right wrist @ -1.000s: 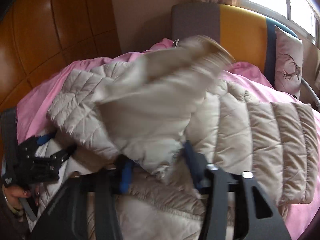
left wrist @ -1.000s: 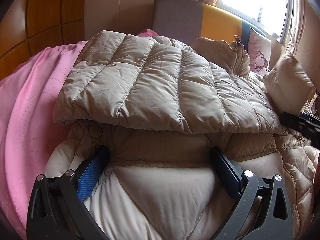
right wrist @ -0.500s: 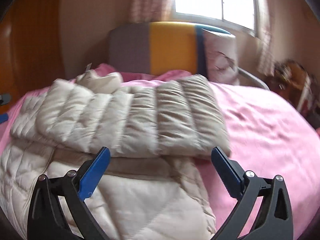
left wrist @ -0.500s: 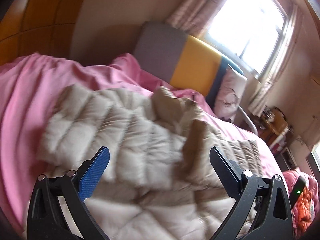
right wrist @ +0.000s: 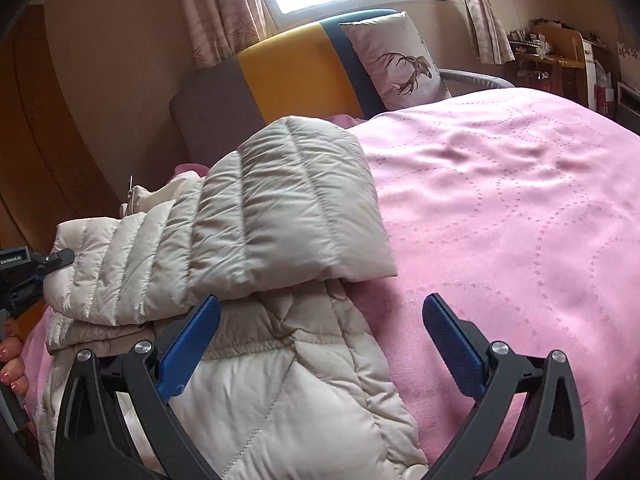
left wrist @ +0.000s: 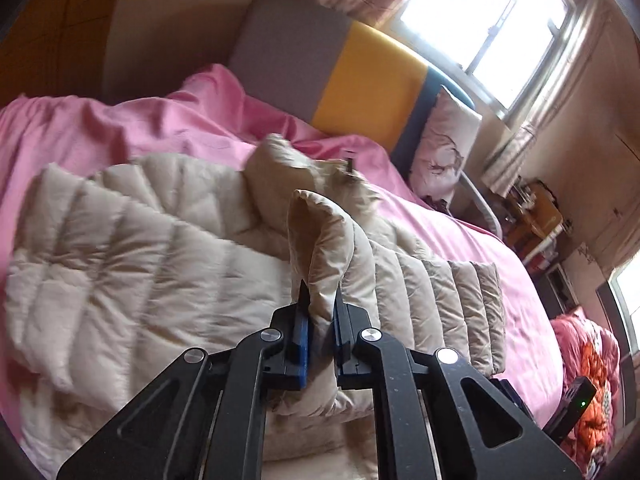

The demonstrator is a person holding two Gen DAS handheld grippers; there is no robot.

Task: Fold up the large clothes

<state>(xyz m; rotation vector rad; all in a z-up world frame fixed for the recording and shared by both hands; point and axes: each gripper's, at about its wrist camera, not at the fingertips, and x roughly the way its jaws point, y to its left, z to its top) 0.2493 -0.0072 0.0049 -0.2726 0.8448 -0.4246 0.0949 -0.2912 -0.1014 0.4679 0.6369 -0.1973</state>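
A beige quilted down jacket lies partly folded on a pink bed. My left gripper is shut on a raised fold of the jacket, which stands up between the blue pads. In the right wrist view the jacket lies at the left with a sleeve folded across its top. My right gripper is open and empty, just above the jacket's lower right edge and the bedspread. The left gripper shows at the far left edge of the right wrist view.
The pink bedspread stretches to the right. A grey, yellow and blue headboard and a deer-print pillow stand at the back. A wooden wall is at the left. Cluttered shelves and an orange-red bundle are at the right.
My left gripper has closed on a fold of the jacket, having been open half a second ago. My right gripper let go of the jacket, opened, and now sits further right.
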